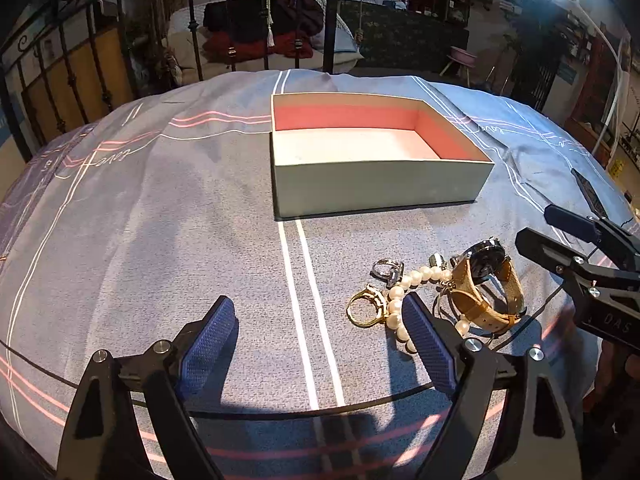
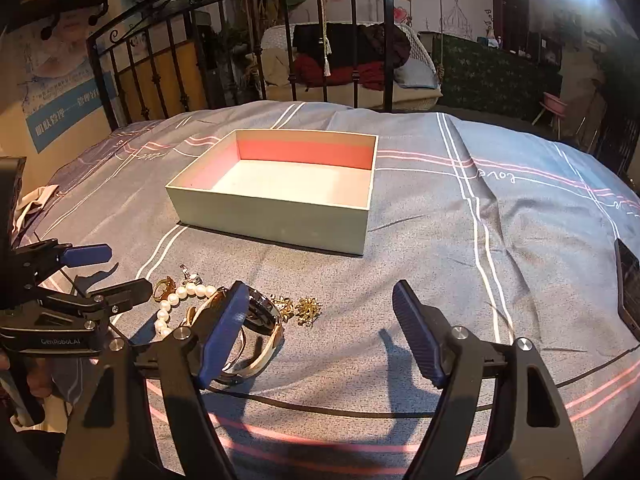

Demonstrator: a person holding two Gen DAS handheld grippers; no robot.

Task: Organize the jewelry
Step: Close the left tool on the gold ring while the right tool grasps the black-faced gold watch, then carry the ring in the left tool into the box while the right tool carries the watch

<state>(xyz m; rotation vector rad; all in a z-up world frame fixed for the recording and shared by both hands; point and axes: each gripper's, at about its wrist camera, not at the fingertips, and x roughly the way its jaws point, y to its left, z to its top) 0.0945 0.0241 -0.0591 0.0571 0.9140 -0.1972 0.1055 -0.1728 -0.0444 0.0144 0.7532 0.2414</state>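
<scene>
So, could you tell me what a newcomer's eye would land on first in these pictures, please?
Probably the open box with its pink inner walls, empty, in the middle of the grey striped bedspread. Next, the small heap of jewelry in front of it: a tan-strapped watch, a pearl strand and a gold ring, with both grippers nearby, jaws open.

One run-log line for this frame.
left claw: open, empty | right claw: open, empty | jewelry pile: on bedspread | box: empty
</scene>
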